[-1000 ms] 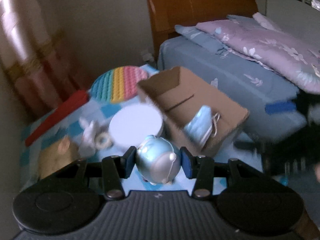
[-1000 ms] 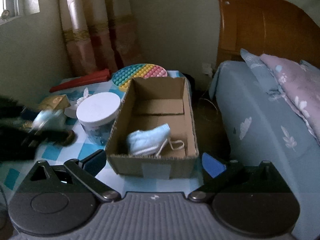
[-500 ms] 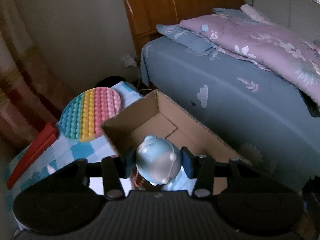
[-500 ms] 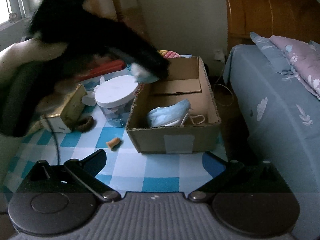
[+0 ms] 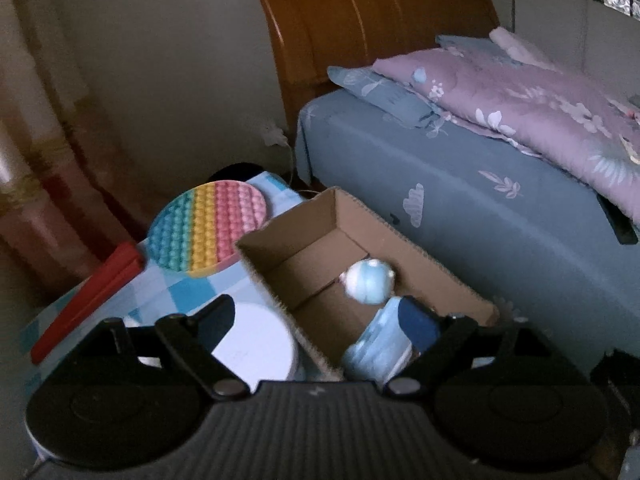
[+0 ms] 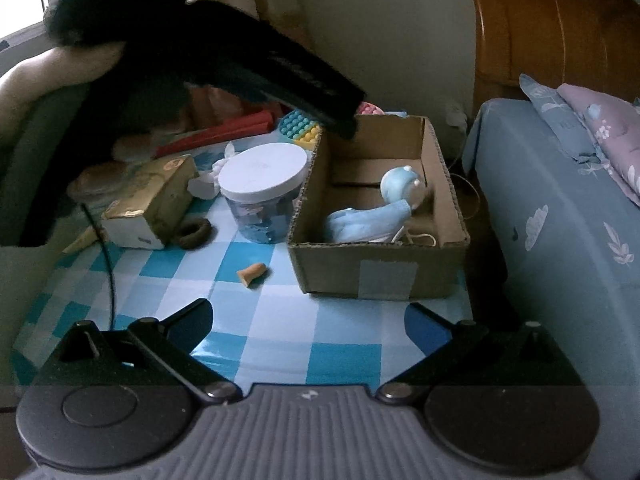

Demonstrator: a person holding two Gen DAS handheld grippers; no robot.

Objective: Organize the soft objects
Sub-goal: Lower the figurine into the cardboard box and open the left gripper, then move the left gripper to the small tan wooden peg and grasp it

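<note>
Cardboard box [image 6: 380, 276]: open-topped, at the right edge of the table, grey tape patch on its near wall.
Blue toy [image 6: 402, 190]: small rounded soft figure, inside the box toward its far right part, apart from both grippers.
Face mask [image 6: 366, 224]: pale blue, lying in the box near its front wall, touching or just beside the toy; white ear loops trail to the right.
Left gripper [image 5: 316, 312]: above the box's left wall; its jaws have just been opening and now stand wide, nothing pressed between them.
Right gripper [image 6: 308, 318]: over the table's near edge, jaws wide, nothing between them.
Table [image 6: 256, 328]: covered in a blue-and-white check cloth.
Jar [image 6: 262, 190]: clear, with a white lid, just left of the box.
Earplug [image 6: 252, 273]: orange, on the cloth in front of the jar.
Hair tie [image 6: 194, 234]: brown, between the jar and a gold carton [image 6: 150, 208].
Rainbow pad [image 5: 208, 228]: round, bubbled, at the table's far edge behind the box.
Red strip [image 5: 86, 304]: along the far left edge.
Bed [image 5: 500, 208]: blue sheet, right of the table.
</note>
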